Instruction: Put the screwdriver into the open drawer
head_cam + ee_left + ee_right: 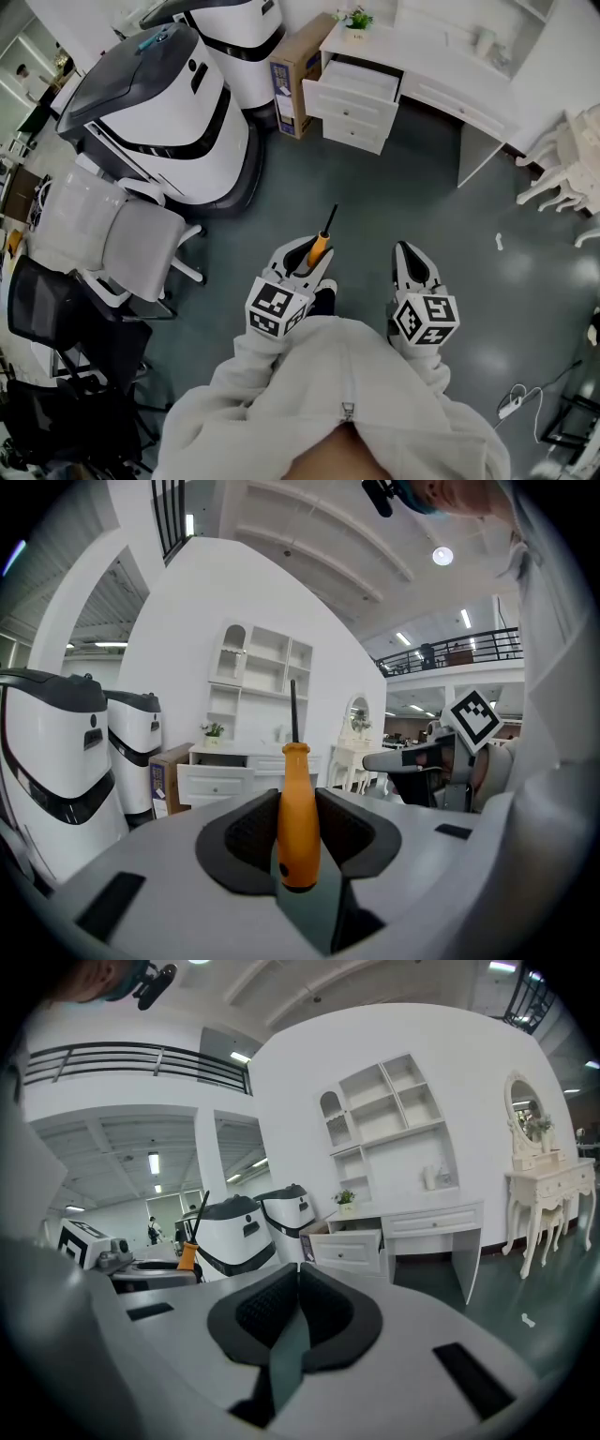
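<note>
A broad stretch of bare grey floor (422,197) is left open in front of the white desk (441,66), right up to its pulled-out white top drawer (349,94), which is uncovered from above. Left of the desk, passage is narrowed by a brown cardboard box (298,70) and a large white-and-black rounded machine (173,103). Right of the desk, a white carved-leg table (562,155) is set. A small potted plant (354,19) is stood on the desk behind the drawer.
</note>
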